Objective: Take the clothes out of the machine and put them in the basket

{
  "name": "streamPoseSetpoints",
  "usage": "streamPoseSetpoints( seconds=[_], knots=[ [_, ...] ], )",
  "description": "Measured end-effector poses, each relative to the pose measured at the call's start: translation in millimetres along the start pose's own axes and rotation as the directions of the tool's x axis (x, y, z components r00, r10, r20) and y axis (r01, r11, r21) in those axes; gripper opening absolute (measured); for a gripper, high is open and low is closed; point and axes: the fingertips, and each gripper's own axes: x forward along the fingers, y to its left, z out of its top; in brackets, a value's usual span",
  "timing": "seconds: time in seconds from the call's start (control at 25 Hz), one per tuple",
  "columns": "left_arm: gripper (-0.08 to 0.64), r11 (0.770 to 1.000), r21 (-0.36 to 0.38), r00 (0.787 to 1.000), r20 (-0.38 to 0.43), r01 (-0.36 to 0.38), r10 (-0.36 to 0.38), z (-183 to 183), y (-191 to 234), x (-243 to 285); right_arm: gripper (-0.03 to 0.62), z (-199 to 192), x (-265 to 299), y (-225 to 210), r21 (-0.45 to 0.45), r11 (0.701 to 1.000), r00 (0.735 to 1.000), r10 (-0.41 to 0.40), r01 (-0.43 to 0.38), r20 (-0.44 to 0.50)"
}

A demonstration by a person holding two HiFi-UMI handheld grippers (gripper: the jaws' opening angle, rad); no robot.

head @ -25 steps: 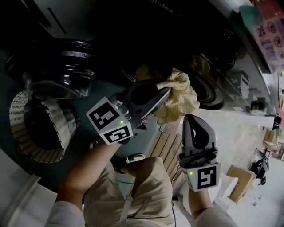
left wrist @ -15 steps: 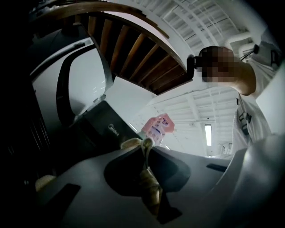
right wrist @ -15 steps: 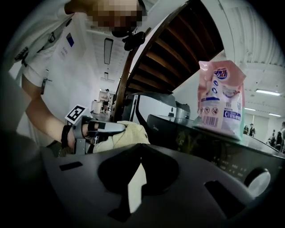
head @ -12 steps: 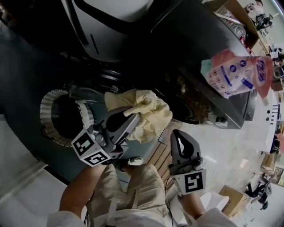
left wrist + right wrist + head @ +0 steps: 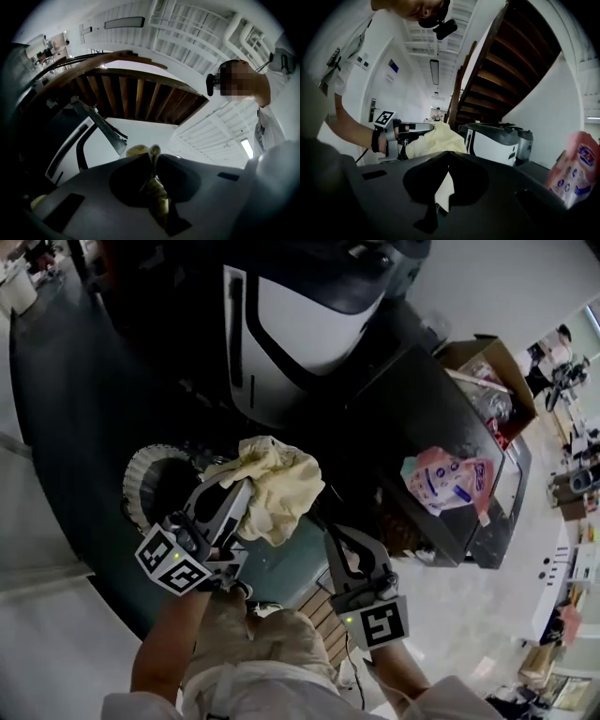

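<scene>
A crumpled pale yellow cloth [image 5: 274, 488] hangs from my left gripper [image 5: 244, 488], which is shut on it above the left of the scene. In the left gripper view a fold of the cloth [image 5: 158, 194] is pinched between the closed jaws of my left gripper [image 5: 152, 152]. The white slatted basket [image 5: 142, 476] stands on the dark floor just beyond and left of that gripper, partly hidden by it. My right gripper [image 5: 331, 533] is to the right of the cloth, apart from it, shut and holding nothing. The right gripper view shows the closed right gripper [image 5: 447, 153] with the yellow cloth [image 5: 433, 140] beyond it.
A white and black machine [image 5: 295, 324] stands at the top. A dark cabinet top [image 5: 422, 418] to the right carries a pink printed pack [image 5: 448, 479] and a cardboard box [image 5: 483, 367]. The person's legs [image 5: 272, 652] are below, and a wooden staircase [image 5: 506, 65] rises overhead.
Both grippers have risen together, the left one carrying the yellow cloth up and left toward the basket. The view has swung away from the dark machine opening toward the room.
</scene>
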Motion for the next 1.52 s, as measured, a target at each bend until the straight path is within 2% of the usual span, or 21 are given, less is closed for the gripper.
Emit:
streamPoseSetpoints(
  seconds=[0.16,0.28,0.4,0.48,0.6,0.72,0.8,0.92,1.04,1.2,1.32,1.52],
  knots=[
    [0.046,0.997,-0.001,0.990,0.113,-0.079,0.079,75,22,-42,0.012,67,52,24,-0.078,0.994,0.996,0.085,-0.082,0.037],
    [0.048,0.991,0.042,0.980,0.163,-0.126,0.118,118,27,-76,0.012,98,81,43,-0.123,0.984,0.989,0.137,-0.130,0.054],
    [0.046,0.974,0.081,0.958,0.216,-0.209,0.188,150,37,-110,0.012,117,115,59,-0.132,0.972,0.976,0.203,-0.192,0.079],
    [0.048,0.958,0.090,0.936,0.253,-0.274,0.244,164,47,-130,0.012,125,135,73,-0.124,0.961,0.961,0.258,-0.245,0.099],
    [0.048,0.916,0.090,0.882,0.322,-0.390,0.344,176,59,-157,0.012,126,164,96,-0.144,0.917,0.917,0.387,-0.372,0.096],
    [0.048,0.842,0.098,0.801,0.385,-0.530,0.459,188,60,-185,0.012,130,196,116,-0.149,0.847,0.841,0.527,-0.510,0.122],
    [0.048,0.796,0.082,0.742,0.430,-0.599,0.514,197,57,-205,0.012,132,214,129,-0.197,0.803,0.801,0.588,-0.562,0.110],
    [0.048,0.741,0.046,0.659,0.496,-0.670,0.565,203,56,-224,0.012,144,227,147,-0.293,0.728,0.735,0.669,-0.621,0.105],
    [0.048,0.700,0.026,0.602,0.535,-0.714,0.593,199,62,-238,0.012,137,236,163,-0.292,0.676,0.689,0.721,-0.677,0.074],
    [0.048,0.671,-0.021,0.559,0.535,-0.741,0.633,178,79,-260,0.012,123,245,192,-0.259,0.632,0.645,0.763,-0.731,0.044],
    [0.048,0.648,-0.054,0.534,0.517,-0.759,0.669,161,100,-281,0.012,103,255,210,-0.244,0.610,0.629,0.777,-0.753,0.003],
    [0.048,0.627,-0.076,0.522,0.482,-0.775,0.704,134,143,-317,0.012,68,274,256,-0.220,0.572,0.593,0.804,-0.790,-0.041]
  ],
)
